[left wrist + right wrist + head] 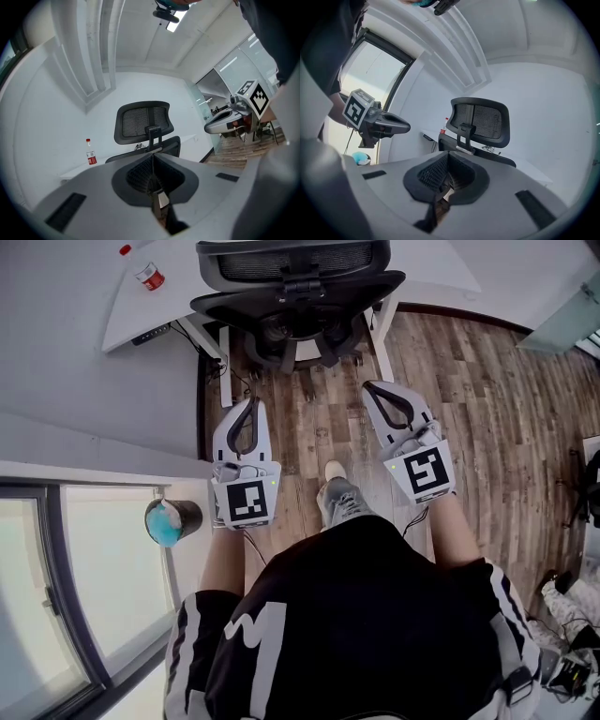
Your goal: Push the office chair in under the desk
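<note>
- We see bright, even daylight from the window, with only soft shadows.
- The ceiling lamp glares a little.
- In both gripper views we log fisheye bending, dark corners and a blurred foreground.

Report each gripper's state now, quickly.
Left gripper: closed, holding nothing.
Right gripper: closed, holding nothing.

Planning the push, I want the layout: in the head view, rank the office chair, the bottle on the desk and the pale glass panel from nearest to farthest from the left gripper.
From the left gripper:
1. The office chair, straight ahead, nearest.
2. The bottle, on the desk, ahead to the left.
3. The pale glass panel, far off to the right, farthest.
</note>
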`<state>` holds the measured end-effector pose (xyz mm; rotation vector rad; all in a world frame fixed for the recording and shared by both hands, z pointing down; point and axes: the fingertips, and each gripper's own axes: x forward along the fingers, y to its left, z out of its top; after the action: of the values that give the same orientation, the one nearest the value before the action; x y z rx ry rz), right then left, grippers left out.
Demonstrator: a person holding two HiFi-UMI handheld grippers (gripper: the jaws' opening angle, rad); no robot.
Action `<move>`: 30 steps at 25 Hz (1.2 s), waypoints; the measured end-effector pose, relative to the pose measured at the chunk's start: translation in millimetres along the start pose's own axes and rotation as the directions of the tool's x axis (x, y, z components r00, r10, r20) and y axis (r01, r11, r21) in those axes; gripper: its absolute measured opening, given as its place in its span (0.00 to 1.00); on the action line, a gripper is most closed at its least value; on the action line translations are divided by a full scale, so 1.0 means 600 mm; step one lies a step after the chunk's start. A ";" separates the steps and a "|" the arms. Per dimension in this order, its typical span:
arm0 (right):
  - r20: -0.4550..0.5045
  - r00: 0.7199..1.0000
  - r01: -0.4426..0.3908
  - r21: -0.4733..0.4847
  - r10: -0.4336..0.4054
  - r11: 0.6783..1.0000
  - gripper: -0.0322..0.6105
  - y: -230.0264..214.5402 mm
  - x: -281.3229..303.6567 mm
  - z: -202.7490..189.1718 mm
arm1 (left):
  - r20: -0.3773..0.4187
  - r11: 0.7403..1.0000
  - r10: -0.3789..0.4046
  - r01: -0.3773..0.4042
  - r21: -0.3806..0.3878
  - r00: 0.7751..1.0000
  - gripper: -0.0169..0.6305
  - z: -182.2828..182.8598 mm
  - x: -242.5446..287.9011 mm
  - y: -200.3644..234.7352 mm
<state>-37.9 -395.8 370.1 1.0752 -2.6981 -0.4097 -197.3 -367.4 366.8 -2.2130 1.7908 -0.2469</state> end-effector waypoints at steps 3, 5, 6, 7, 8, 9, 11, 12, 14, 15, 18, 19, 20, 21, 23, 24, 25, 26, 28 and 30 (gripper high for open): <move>0.008 1.000 0.014 0.026 -0.014 1.000 0.06 0.000 -0.001 0.005 | 0.000 1.000 0.000 0.000 -0.003 1.000 0.04 0.001 -0.003 0.000; 0.019 1.000 0.020 0.025 -0.021 0.999 0.06 0.003 -0.002 0.009 | -0.001 1.000 -0.002 0.002 -0.006 1.000 0.04 0.001 -0.006 -0.001; 0.025 0.999 0.023 0.016 -0.024 1.000 0.06 0.005 -0.003 0.012 | -0.001 1.000 -0.004 0.004 -0.007 1.000 0.04 0.001 -0.007 -0.001; 0.030 0.999 0.026 0.007 -0.027 1.000 0.06 0.007 -0.003 0.014 | 0.000 1.000 -0.008 0.008 -0.009 1.000 0.04 0.001 -0.008 -0.002; 0.033 0.999 0.028 0.004 -0.028 1.000 0.06 0.010 -0.003 0.015 | 0.001 1.000 -0.014 0.014 -0.011 1.000 0.04 0.001 -0.009 -0.004; 0.036 0.999 0.025 0.009 -0.025 1.000 0.06 0.013 -0.003 0.016 | 0.003 1.000 -0.023 0.023 -0.013 1.000 0.04 0.001 -0.010 -0.005; 0.037 0.999 0.011 0.025 -0.011 1.000 0.06 0.021 -0.003 0.016 | 0.008 0.999 -0.036 0.036 -0.015 0.999 0.04 0.002 -0.014 -0.008; 0.035 0.999 0.005 0.028 -0.006 1.000 0.06 0.023 -0.003 0.017 | 0.009 0.999 -0.037 0.037 -0.016 0.999 0.04 0.002 -0.016 -0.008; 0.032 0.999 0.002 0.026 -0.003 1.000 0.06 0.026 -0.002 0.017 | 0.006 0.999 -0.031 0.031 -0.024 0.999 0.04 0.003 -0.017 -0.006; 0.033 0.999 0.002 0.025 -0.003 1.000 0.06 0.026 -0.002 0.018 | -0.001 0.999 -0.027 0.027 -0.030 1.000 0.04 0.004 -0.017 -0.004; 0.038 0.999 0.002 0.030 -0.004 1.000 0.06 0.028 -0.004 0.020 | -0.004 0.999 -0.025 0.024 -0.042 1.000 0.04 0.004 -0.017 -0.004; 0.039 0.999 0.004 0.034 -0.005 0.999 0.06 0.028 -0.005 0.020 | 0.003 0.999 -0.029 0.029 -0.045 1.000 0.04 0.005 -0.018 -0.006; 0.040 0.999 0.005 0.037 -0.006 0.999 0.06 0.028 -0.005 0.020 | 0.006 0.998 -0.035 0.035 -0.048 0.999 0.04 0.006 -0.018 -0.009; 0.041 0.999 0.006 0.038 -0.007 0.999 0.06 0.028 -0.006 0.021 | 0.006 0.998 -0.040 0.040 -0.052 0.999 0.04 0.006 -0.018 -0.011; 0.043 0.999 0.007 0.036 -0.008 0.999 0.06 0.028 -0.007 0.022 | 0.001 0.997 -0.045 0.045 -0.061 0.999 0.04 0.007 -0.019 -0.015; 0.046 0.999 0.006 0.034 -0.008 0.999 0.06 0.027 -0.008 0.023 | 0.001 0.997 -0.046 0.046 -0.065 0.999 0.04 0.006 -0.019 -0.015; 0.050 0.999 0.005 0.034 -0.007 0.999 0.06 0.027 -0.009 0.024 | 0.003 0.997 -0.046 0.046 -0.069 0.999 0.04 0.006 -0.019 -0.015; 0.054 0.999 0.003 0.035 -0.004 0.999 0.06 0.027 -0.010 0.025 | 0.005 0.996 -0.046 0.046 -0.071 0.999 0.04 0.006 -0.018 -0.014; 0.055 0.998 -0.002 0.034 0.000 0.999 0.06 0.027 -0.011 0.026 | 0.006 0.996 -0.045 0.045 -0.075 0.999 0.04 0.007 -0.018 -0.013; 0.054 0.999 -0.005 0.030 0.003 1.000 0.06 0.029 -0.011 0.027 | 0.008 0.997 -0.047 0.048 -0.067 0.999 0.04 0.009 -0.019 -0.012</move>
<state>-49.1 -375.9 360.1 1.0815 -2.7623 -0.4039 -191.2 -354.5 364.6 -2.3018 1.7693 -0.1919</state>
